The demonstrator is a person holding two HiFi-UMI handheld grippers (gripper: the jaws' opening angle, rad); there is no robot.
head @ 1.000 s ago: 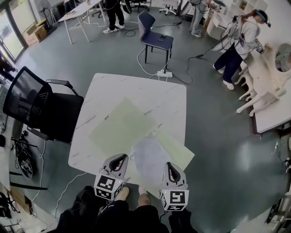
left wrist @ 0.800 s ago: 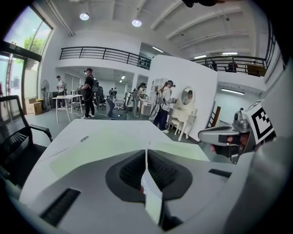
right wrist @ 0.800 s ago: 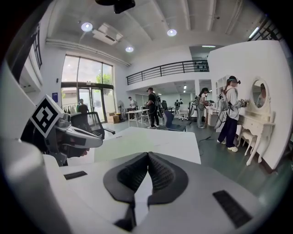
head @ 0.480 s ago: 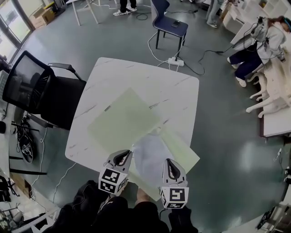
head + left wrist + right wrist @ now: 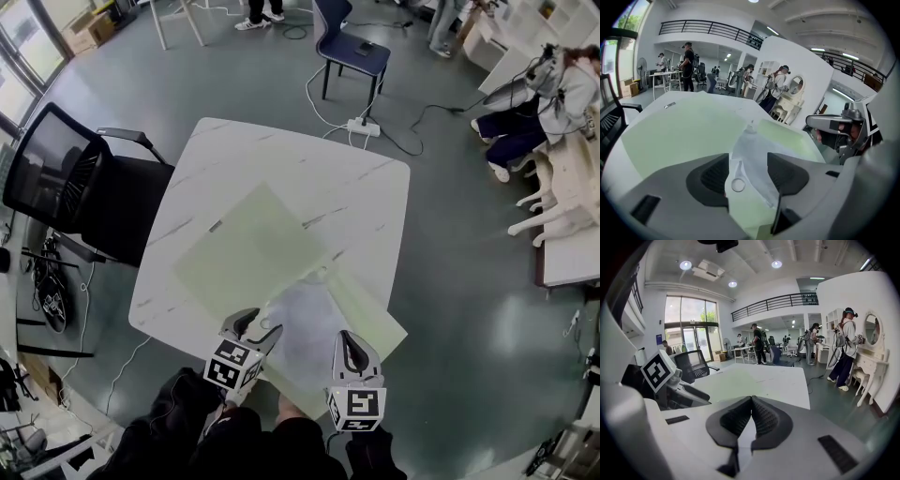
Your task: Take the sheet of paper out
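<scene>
On the white marble table [image 5: 347,187] lies a large pale green sheet [image 5: 248,253], with a second green sheet [image 5: 370,314] to its right. A translucent white sleeve holding paper [image 5: 305,323] lies over them near the front edge. My left gripper [image 5: 260,328] hovers low over the sleeve's near left corner, jaws opening. The sleeve [image 5: 754,145] and its round snap [image 5: 738,185] show between the jaws, and the pads do not touch them. My right gripper [image 5: 348,339] is shut at the sleeve's near right edge. Its tips [image 5: 751,399] meet, and I see nothing between them.
A black office chair [image 5: 75,187] stands at the table's left. Beyond the far edge are a blue chair [image 5: 352,47] and a power strip [image 5: 361,127] with cables on the floor. A person [image 5: 553,94] stands by white furniture [image 5: 572,187] at the right.
My left gripper's jaws, shut in both earlier frames, now stand apart. Both grippers have sunk closer to the table, the left one more.
</scene>
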